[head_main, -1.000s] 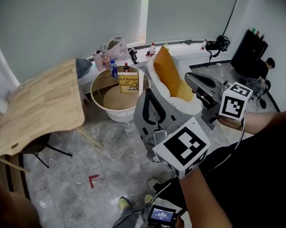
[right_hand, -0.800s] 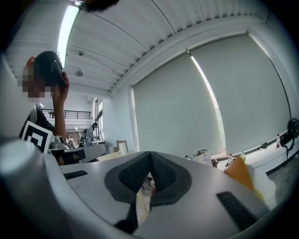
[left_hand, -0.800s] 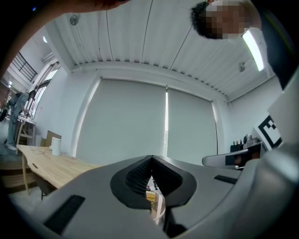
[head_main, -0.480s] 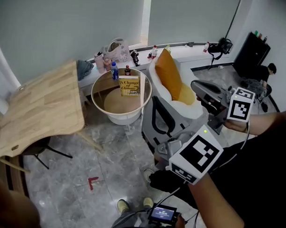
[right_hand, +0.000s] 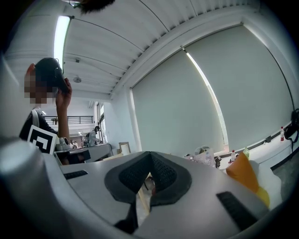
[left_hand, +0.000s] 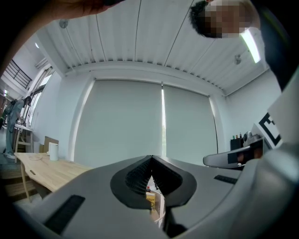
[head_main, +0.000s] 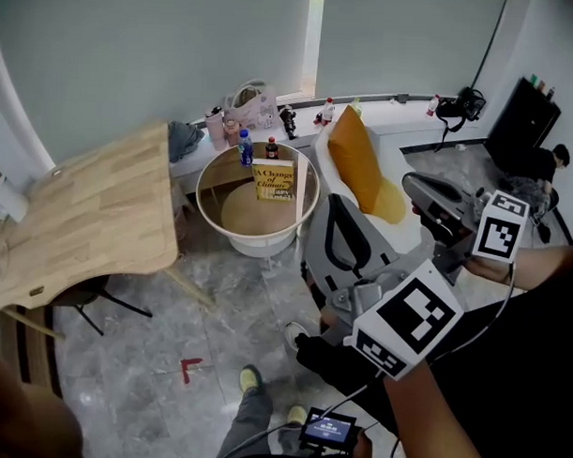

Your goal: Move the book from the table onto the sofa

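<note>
Book upright on the round worktop, both pairs of fingers shut and empty

The yellow book [head_main: 273, 180] stands on end on the round glass worktop [head_main: 258, 235], toward its far side, just in front of two bottles [head_main: 245, 149]; its long axis is vertical, title the right way up, front cover facing the person. The white sofa [head_main: 322, 168] with an orange cushion [head_main: 359, 170] sits just right of the worktop. The left fingers [left_hand: 135, 177] are pressed together at the tips with nothing between them, held level and aimed at the book, which shows small and far off below the tips. The right fingers [right_hand: 135, 175] are likewise closed on nothing, held level beside the left ones and over the sofa in the head view, well apart from the book
</note>
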Demonstrator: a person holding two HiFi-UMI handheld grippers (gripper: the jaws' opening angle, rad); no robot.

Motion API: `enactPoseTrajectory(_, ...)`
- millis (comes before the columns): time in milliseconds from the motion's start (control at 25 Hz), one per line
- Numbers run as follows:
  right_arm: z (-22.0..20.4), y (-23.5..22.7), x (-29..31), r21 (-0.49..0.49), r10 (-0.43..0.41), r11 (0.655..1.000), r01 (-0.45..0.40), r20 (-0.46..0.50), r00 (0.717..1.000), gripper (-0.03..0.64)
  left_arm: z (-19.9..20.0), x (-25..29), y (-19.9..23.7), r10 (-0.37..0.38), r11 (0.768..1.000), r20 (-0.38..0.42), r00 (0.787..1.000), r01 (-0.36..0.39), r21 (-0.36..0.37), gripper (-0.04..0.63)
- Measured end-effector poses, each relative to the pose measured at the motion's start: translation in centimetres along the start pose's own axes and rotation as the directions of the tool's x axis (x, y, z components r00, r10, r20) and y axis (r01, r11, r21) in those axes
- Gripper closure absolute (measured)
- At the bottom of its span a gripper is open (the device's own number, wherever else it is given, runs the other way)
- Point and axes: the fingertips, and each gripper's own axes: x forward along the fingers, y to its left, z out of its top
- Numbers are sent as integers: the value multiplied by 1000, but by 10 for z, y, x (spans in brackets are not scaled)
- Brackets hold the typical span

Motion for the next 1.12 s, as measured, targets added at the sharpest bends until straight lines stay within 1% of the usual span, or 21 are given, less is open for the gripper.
enactPoseTrajectory(80,-2,-7,6,21,11,1000,-11,-2,1000,604,-2,9,-1,-10,1000,0,1000,10,0,588)
enactPoseTrajectory(200,-2,-12,14,17,15,1000,-15,0,1000,604,-3,21,-2,-21,1000,0,1000,21,0,588)
enactPoseTrajectory(400,2,-15,28,-19,22,1000,-22,-4,1000,604,-1,41,0,-44,999,20,999,45,-19,588)
enactPoseTrajectory(560,5,-21,46,-41,24,999,-24,-3,1000,604,-4,63,10,-46,998,31,998,47,-32,588)
enactPoseTrajectory(800,-2,-36,84,-79,6,997,-8,-27,1000,604,-26,100,32,-52,998,4,999,52,-38,588)
enactPoseTrajectory(960,-6,-50,109,-51,-16,999,14,-42,999,604,-36,123,45,-64,997,-9,998,63,-42,588)
enactPoseTrajectory(1120,-6,-59,139,-95,-32,995,26,-62,998,604,-47,148,61,-78,996,-27,997,76,-50,588)
